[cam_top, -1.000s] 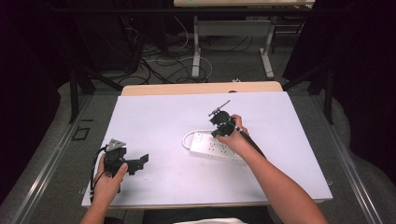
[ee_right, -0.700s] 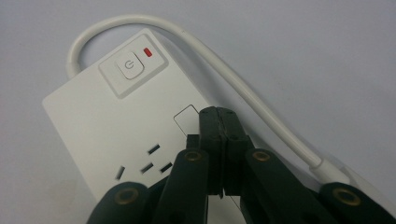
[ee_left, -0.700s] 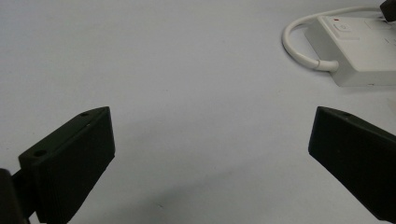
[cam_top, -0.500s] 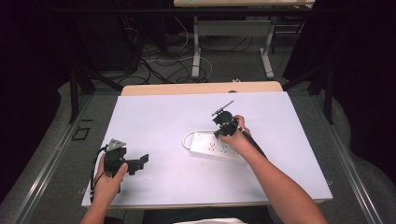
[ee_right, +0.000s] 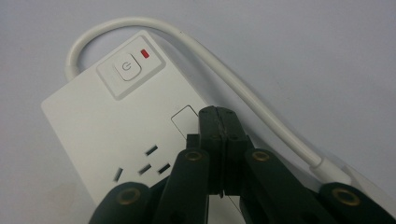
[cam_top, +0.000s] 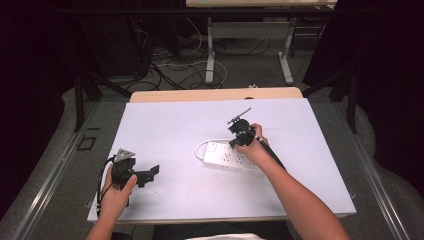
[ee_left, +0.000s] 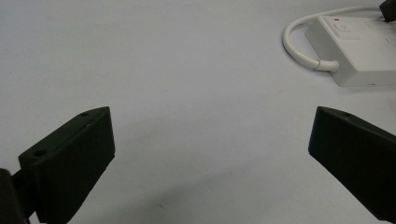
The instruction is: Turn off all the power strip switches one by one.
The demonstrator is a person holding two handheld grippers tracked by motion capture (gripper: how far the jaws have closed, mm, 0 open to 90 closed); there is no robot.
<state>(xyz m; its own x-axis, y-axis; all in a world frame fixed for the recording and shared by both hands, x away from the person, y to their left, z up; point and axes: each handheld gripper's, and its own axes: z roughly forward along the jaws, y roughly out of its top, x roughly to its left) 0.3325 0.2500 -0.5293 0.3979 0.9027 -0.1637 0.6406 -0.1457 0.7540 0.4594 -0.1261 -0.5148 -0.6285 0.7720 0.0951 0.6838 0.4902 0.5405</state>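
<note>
**Right tongs over the power strip's switch end, button not pressed yet**

High view: white power strip (cam_top: 231,160) lies flat on the white bench (cam_top: 165,125), right of centre, cord (cam_top: 200,146) looping off its left end. Right tongs (cam_top: 239,134) sit over the strip's near-left end, hand wrapped around the body. Left tongs (cam_top: 150,173) rest low at the bench's left front, well apart from the strip, nothing in them.

Left gripper view: both black jaws stand wide apart with bare bench between them, so the left tongs are open and idle. Power strip (ee_left: 362,51) shows at the top right, well ahead of the jaws, with the cord (ee_left: 299,46) curling out of its end. The power button (ee_left: 342,27) and a small red mark (ee_left: 335,20) beside it face up.

Right gripper view: right tongs (ee_right: 223,122) are closed, jaws pressed together with nothing between them, forming one blunt tip. Tip is above the strip's top face (ee_right: 93,130), just beside a small rectangular outline (ee_right: 186,119) and past the first socket (ee_right: 142,165). Power button (ee_right: 126,67) is near but apart from the tip, up and to the left. Red indicator (ee_right: 146,54) sits beside it; can't tell if it's lit or just coloured. Can't tell if the tip touches the casing.

Status, my read: the job looks like poking the switch with the closed tip. Approach and jaw closing are done. Left: shift the tip onto the button, press, back off. No plug in any socket visible.
</note>
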